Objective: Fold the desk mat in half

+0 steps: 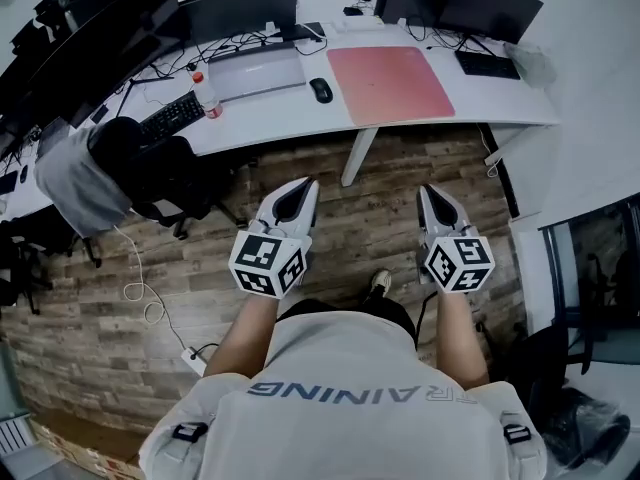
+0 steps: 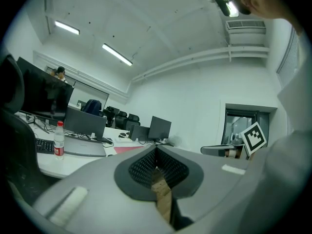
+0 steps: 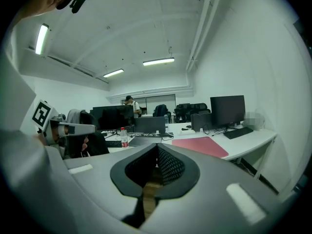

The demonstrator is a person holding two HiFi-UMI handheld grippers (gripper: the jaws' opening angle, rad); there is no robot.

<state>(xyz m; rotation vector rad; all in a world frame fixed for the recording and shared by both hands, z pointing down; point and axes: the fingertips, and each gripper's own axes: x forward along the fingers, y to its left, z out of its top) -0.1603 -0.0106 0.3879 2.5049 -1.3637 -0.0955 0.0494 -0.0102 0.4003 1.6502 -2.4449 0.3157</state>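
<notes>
Mat (image 1: 390,83): flat and unfolded on the bench (image 1: 290,118), in its right half, with the near edge close to the bench's front edge. Its long axis runs along that front edge.

You hold both units low over the floor, well short of the bench.
- Left hand-held gripper (image 1: 299,190): jaws together, nothing between them.
- Right hand-held gripper (image 1: 430,196): jaws together, empty.

The mat lies straight ahead, between their two lines and nearer the right one.

Judgement: fold not begun; a forward reach comes first.
</notes>
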